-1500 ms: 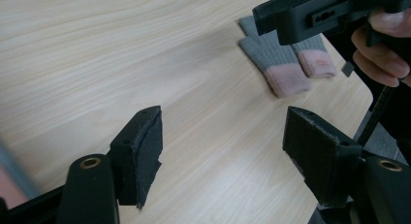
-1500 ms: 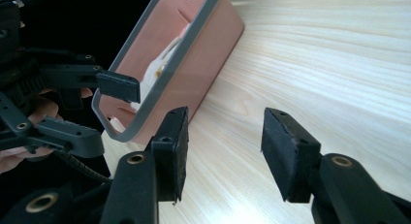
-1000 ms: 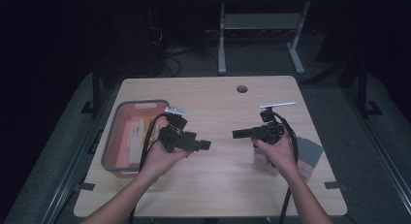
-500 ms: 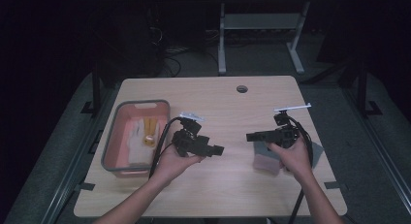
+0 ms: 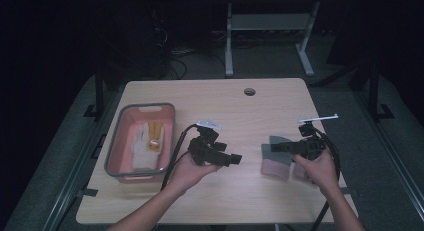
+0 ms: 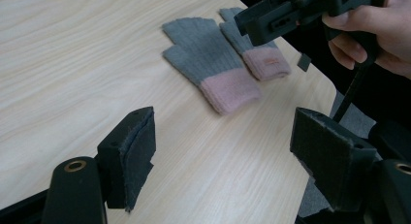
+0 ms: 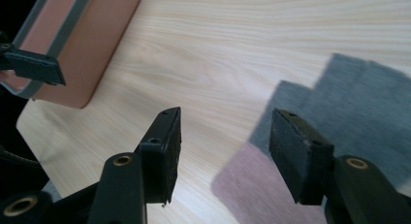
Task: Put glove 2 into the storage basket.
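Figure: both grippers converging on a pair of gloves. I hold the right gripper [image 5: 280, 148] low over the table [image 5: 235, 111], its jaws parted with nothing between them; they have just been opening a little further, which I judge is to make room for knit fabric. In the right gripper view the near grey-and-pink glove [image 7: 339, 112] lies at about one o'clock from the jaws, its pink cuff directly beneath the right-hand jaw, so the gripper is lined up over the cuff end rather than the fingers, probably because the doubled cuff gives a firmer pinch.

The left gripper [image 5: 235, 159] is released too, jaws spread wide and empty, pointing toward three o'clock across the table. In its own view the glove [image 6: 208, 64] lies flat at twelve o'clock, fingers away and cuff nearer; a second matching glove [image 6: 257, 52] lies just beside it at one o'clock, apparently touching, though the right gripper partly covers it.

At nine o'clock from the left gripper, near the table's left edge, stands the pink bin [image 5: 120, 136], holding a white glove [image 5: 145, 146] with orange marking. I take it the bin is the destination for the grey pair.
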`<state>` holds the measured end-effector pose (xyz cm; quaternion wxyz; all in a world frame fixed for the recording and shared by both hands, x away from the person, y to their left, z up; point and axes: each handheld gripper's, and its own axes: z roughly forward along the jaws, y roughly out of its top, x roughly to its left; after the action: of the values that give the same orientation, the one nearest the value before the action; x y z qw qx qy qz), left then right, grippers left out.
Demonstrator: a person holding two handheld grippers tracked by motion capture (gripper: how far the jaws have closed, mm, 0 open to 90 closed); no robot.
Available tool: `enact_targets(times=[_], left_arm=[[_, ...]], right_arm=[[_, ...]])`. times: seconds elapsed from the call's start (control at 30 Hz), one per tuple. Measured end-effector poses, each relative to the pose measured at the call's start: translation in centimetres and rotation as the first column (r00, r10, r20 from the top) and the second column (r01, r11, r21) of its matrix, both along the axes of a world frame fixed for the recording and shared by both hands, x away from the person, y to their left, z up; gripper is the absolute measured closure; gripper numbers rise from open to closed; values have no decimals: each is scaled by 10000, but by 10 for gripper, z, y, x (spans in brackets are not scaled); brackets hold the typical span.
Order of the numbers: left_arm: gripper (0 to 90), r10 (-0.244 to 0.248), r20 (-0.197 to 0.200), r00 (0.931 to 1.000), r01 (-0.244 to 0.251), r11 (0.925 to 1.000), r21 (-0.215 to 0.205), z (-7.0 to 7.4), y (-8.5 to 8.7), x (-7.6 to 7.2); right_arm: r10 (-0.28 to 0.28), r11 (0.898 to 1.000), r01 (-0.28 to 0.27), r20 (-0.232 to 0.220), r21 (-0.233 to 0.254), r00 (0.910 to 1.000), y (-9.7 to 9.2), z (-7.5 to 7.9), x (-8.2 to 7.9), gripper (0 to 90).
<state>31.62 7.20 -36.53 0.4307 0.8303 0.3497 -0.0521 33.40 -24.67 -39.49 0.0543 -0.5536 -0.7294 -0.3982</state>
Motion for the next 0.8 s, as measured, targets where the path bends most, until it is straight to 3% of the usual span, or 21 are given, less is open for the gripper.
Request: enact_targets(times=[0.3,0.8], left_arm=[[246,-284,23,9996,283,9995,152,-7,-12,-1],[245,-567,-182,9982,568,9984,78,-18,-27,-4]], right_arm=[[-332,9989,330,-46,-334,9994,-22,-6,-7,449],[-1071,9879,1047,-149,-1145,9941,-52,-22,-16,444]])
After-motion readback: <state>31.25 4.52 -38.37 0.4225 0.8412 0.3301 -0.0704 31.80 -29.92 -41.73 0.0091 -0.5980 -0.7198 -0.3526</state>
